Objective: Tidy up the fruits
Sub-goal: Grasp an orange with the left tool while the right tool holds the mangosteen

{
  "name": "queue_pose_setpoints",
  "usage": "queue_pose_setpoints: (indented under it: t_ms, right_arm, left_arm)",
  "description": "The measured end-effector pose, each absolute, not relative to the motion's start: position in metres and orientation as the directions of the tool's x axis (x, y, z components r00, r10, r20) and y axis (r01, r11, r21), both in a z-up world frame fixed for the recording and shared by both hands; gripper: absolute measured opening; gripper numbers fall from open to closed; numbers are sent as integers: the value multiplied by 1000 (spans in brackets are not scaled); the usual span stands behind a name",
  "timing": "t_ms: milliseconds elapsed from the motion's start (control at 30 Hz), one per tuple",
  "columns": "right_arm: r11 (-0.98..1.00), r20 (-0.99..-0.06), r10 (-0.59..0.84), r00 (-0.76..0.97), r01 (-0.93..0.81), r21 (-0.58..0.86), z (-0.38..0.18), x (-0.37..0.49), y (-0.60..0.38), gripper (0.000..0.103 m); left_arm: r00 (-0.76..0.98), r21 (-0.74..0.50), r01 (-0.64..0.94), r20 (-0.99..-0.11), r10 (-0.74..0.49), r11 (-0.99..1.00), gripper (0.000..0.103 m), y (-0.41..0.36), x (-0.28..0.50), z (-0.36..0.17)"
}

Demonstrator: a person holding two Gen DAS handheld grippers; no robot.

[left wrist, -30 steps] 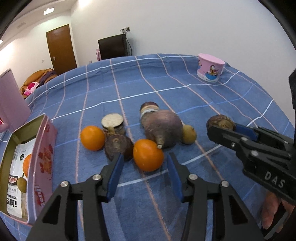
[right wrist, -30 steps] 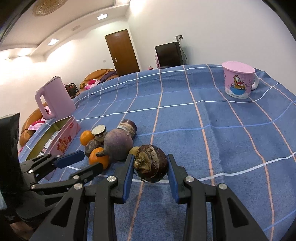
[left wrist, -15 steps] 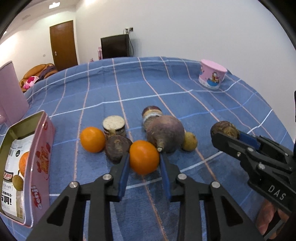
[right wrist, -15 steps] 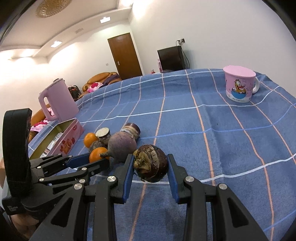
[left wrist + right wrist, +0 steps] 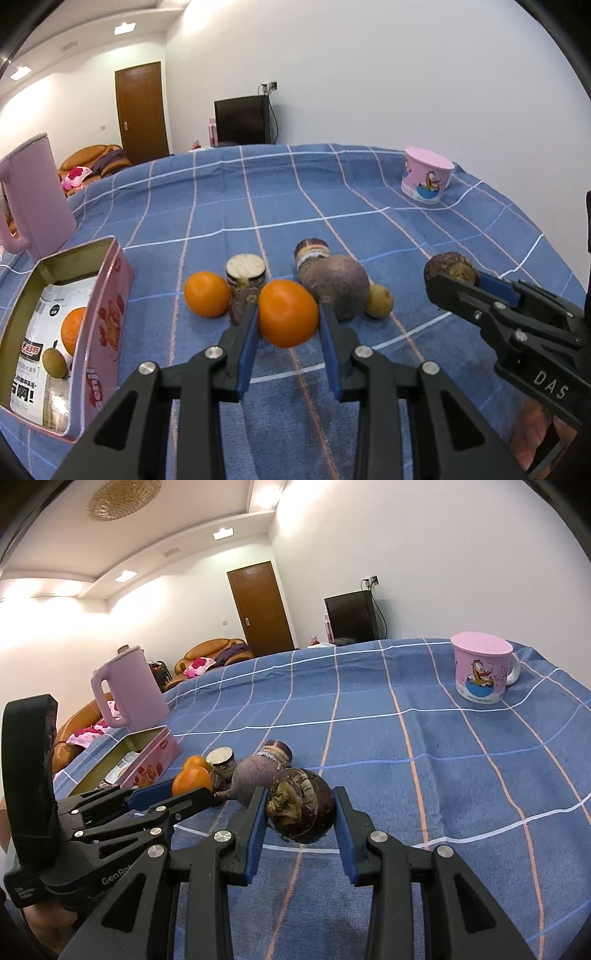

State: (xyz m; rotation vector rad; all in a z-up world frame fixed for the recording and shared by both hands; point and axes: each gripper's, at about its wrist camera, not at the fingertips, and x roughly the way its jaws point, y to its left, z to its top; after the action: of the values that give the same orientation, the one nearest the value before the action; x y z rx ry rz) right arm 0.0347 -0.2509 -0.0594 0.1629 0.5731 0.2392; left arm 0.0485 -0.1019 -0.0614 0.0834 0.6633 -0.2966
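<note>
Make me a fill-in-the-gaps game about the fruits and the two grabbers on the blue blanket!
1. The left gripper squeezes a round ____ fruit between its blue fingers.
2. The right gripper holds a dark brown, rough-skinned round root, lifted off the ____ checked cloth.
3. The open pink rectangular tin already holds an orange fruit and a small ____ fruit.
4. The pink cartoon mug stands ____ on the cloth.

Missing words: orange; blue; green; upside down

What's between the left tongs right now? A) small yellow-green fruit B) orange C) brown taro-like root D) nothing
B: in the left wrist view, the left tongs are shut on the orange, both blue pads touching its sides.
</note>
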Motion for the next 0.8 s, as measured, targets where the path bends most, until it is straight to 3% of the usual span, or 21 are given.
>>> queue_pose_setpoints:
  t_ms: [800]
  right_arm:
    - [959,-445,274,853,-207,195,-52,20,-249,37]
  left_arm:
    - [815,1,277,-530,-234,961,33,-98,29,-52]
